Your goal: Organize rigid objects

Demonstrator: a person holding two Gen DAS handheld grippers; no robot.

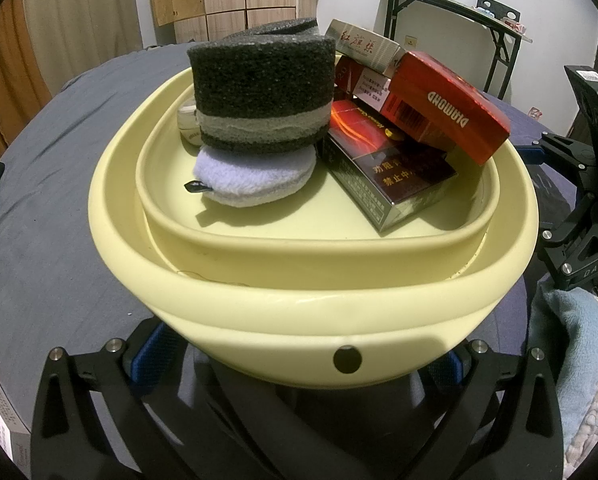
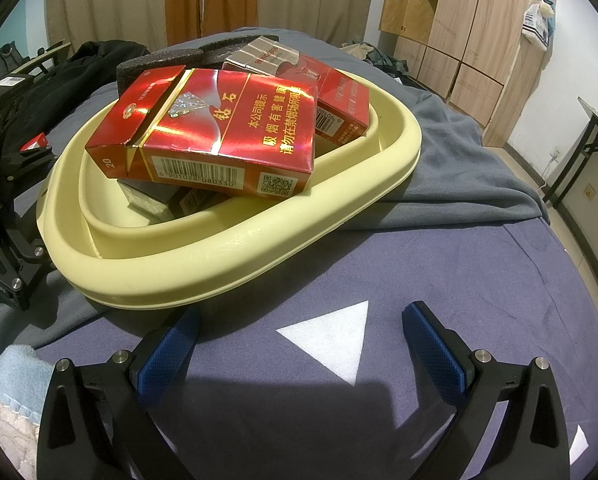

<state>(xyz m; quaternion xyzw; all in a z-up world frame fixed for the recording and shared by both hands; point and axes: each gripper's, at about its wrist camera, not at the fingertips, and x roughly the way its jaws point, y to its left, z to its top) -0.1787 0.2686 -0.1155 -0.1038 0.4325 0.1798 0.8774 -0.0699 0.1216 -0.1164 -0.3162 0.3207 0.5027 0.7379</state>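
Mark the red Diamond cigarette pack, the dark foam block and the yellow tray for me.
red Diamond cigarette pack (image 2: 219, 128): right wrist view, on its broad top face.
dark foam block (image 1: 261, 80): left wrist view, on its near side.
yellow tray (image 1: 299, 304): left wrist view, on the outer rim nearest the camera.

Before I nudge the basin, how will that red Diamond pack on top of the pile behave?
The red Diamond pack probably slides easily: it lies tilted across other packs, overhanging the inner tray's rim, and its glossy wrap looks slick. Its flip lid appears slightly ajar, so it is likely light and may crush if squeezed. Flat sides mean it should not roll.
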